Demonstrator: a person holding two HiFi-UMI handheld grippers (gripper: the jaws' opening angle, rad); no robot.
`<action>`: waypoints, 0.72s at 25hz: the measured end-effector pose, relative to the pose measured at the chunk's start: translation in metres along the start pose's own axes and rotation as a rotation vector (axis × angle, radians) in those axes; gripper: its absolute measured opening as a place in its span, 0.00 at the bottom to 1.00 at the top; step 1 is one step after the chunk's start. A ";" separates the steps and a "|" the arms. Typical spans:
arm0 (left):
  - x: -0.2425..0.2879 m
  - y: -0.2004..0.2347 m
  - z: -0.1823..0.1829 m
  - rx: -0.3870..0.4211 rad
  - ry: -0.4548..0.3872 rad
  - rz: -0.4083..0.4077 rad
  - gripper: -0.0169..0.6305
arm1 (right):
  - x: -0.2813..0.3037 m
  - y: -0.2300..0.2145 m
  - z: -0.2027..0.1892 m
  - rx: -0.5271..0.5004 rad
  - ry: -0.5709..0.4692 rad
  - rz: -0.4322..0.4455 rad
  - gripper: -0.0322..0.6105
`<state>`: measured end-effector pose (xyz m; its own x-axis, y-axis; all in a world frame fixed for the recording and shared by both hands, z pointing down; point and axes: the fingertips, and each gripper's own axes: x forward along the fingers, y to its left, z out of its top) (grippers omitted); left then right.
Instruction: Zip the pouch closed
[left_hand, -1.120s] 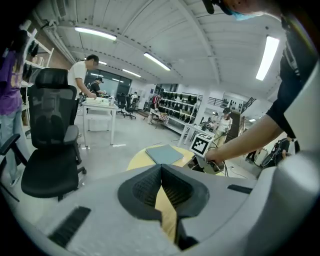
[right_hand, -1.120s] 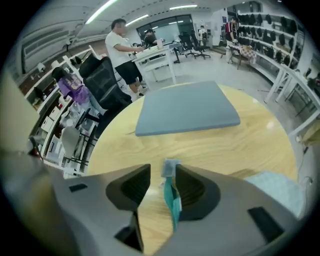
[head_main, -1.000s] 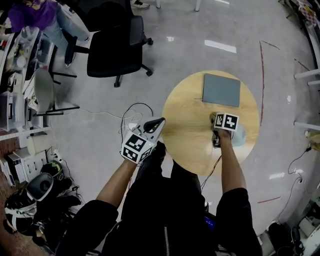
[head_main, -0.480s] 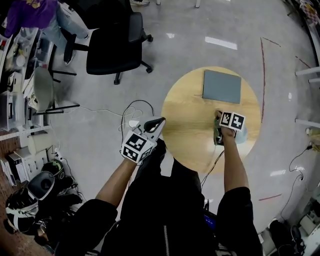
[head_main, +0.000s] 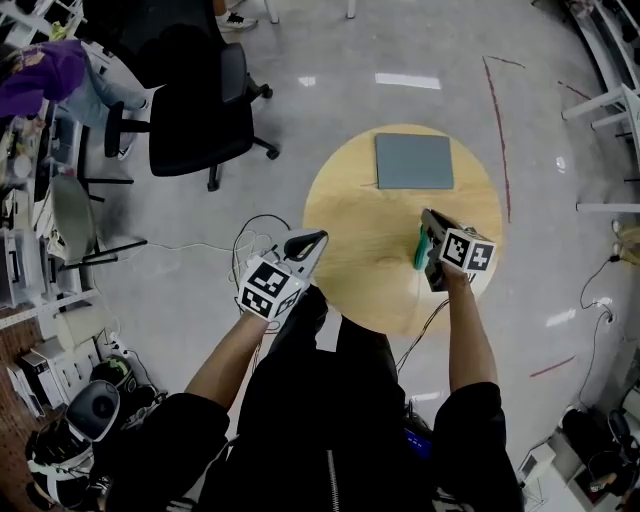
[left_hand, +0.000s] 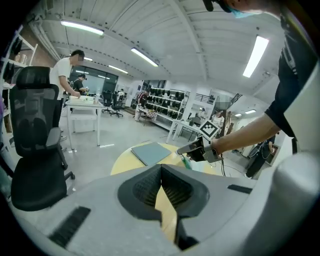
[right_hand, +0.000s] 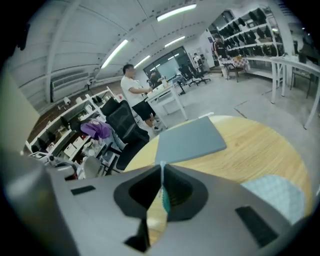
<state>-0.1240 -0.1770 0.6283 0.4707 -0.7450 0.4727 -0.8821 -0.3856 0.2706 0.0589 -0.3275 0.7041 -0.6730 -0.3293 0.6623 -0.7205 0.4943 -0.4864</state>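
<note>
- Teal and white and thin as a ribbon, the strip (right_hand: 163, 194) is what your right gripper (right_hand: 161, 169) is clamped on. Its jaws have just been closing and now pinch the strip flat.
- You probably have the zip edge or pull tab of the pouch (right_hand: 276, 192). Which of the two it is, the views do not settle.
- The pouch's pale mesh body seems to show just at the gripper's lower right. You cannot tell from here whether it hangs from the grip or lies on the table (right_hand: 260, 145).
- Expect it to be light, soft and floppy. It will likely sag and twist from a single pinch, and the zip may bunch unless the fabric is held taut.
- Your left gripper (left_hand: 161, 170) is empty, with its jaws together, well apart from the pouch and off to the right gripper's left.
- Use it to take the fabric end beside the zip, close to the slider, rather than the mesh middle.
- Beyond the right gripper's tips lies a flat grey pad (right_hand: 187, 140).
</note>
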 end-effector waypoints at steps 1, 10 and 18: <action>0.002 -0.003 0.003 0.009 -0.002 -0.011 0.04 | -0.007 0.004 0.006 -0.002 -0.028 0.013 0.08; 0.020 -0.041 0.038 0.103 -0.055 -0.120 0.04 | -0.075 0.036 0.044 0.052 -0.265 0.113 0.08; 0.029 -0.079 0.082 0.191 -0.121 -0.233 0.04 | -0.136 0.087 0.067 -0.028 -0.436 0.162 0.08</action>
<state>-0.0423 -0.2125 0.5519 0.6651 -0.6793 0.3102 -0.7436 -0.6404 0.1921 0.0763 -0.2937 0.5336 -0.7884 -0.5503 0.2751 -0.5994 0.5866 -0.5446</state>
